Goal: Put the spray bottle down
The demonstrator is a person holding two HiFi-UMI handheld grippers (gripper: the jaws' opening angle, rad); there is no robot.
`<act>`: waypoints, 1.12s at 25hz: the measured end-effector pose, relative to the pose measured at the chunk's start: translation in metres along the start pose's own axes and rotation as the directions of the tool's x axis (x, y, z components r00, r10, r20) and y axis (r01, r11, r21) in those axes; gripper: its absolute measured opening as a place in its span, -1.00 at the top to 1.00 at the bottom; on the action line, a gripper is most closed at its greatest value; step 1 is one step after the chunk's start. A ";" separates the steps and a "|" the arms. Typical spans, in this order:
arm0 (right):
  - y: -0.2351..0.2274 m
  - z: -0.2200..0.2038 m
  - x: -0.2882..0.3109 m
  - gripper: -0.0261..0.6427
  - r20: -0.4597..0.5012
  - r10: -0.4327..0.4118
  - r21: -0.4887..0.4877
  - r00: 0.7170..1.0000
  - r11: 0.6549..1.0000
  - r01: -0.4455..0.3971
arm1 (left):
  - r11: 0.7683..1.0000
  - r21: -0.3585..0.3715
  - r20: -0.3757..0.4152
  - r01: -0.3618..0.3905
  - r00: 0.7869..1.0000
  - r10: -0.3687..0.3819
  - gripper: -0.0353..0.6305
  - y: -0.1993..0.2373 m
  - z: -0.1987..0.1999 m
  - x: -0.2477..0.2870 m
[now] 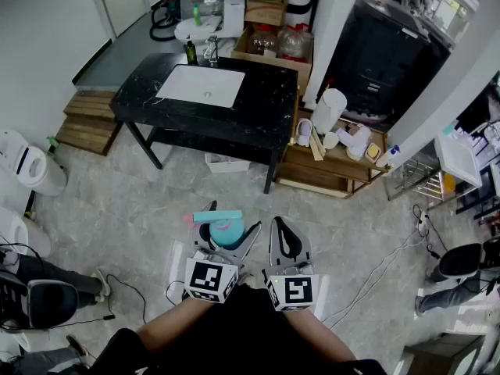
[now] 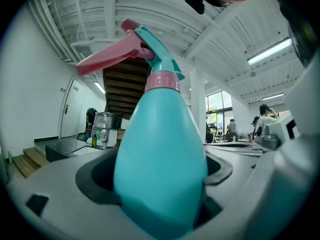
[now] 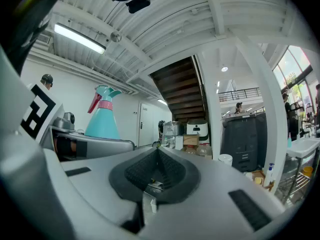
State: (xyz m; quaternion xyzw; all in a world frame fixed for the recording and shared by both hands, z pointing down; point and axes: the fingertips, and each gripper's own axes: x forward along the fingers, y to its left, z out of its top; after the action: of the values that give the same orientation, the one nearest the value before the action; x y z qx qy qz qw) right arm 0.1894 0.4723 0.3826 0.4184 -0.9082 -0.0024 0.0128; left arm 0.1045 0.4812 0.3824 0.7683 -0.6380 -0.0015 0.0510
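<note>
A teal spray bottle [image 1: 226,230] with a pink trigger stands upright between the jaws of my left gripper [image 1: 224,243], held in the air above the floor. In the left gripper view the spray bottle [image 2: 160,149] fills the middle, and the left gripper [image 2: 161,194] is shut on its wide body. My right gripper [image 1: 283,226] hovers just to the right with its pads together and nothing in them. In the right gripper view the right gripper [image 3: 155,159] is shut, and the spray bottle [image 3: 102,120] shows at the left.
A black table [image 1: 269,108] with a white inset basin stands ahead, small bottles at its far edge. A low wooden shelf [image 1: 324,180] with jugs and cups sits at its right. White toilets [image 1: 27,166] stand at the left, cables trail over the grey floor, and seated people's legs show at both sides.
</note>
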 end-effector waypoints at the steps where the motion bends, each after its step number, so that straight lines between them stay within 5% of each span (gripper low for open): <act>1: -0.002 0.000 -0.002 0.88 0.006 0.004 -0.004 1.000 1.000 -0.004 | 1.000 0.019 0.019 -0.023 1.000 0.022 -0.45 0.000 0.002 -0.002; 4: -0.008 -0.005 -0.009 0.88 0.007 0.024 -0.007 1.000 1.000 -0.024 | 0.994 0.067 0.059 -0.082 0.995 0.078 -0.45 0.001 0.005 -0.008; 11: -0.039 -0.023 -0.012 0.87 -0.036 -0.021 0.025 0.999 0.999 0.022 | 0.991 0.031 0.021 -0.133 0.991 0.133 -0.45 0.027 -0.002 -0.002; 28: -0.098 -0.015 0.056 0.87 -0.022 -0.091 -0.010 0.996 0.996 0.091 | 0.999 0.000 0.049 -0.049 0.998 0.049 -0.45 0.043 0.009 0.103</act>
State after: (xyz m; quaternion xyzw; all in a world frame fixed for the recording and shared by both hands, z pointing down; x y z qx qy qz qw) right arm 0.2277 0.3667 0.3977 0.4591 -0.8880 -0.0024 0.0250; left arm 0.0807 0.3713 0.3831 0.7521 -0.6578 -0.0188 0.0350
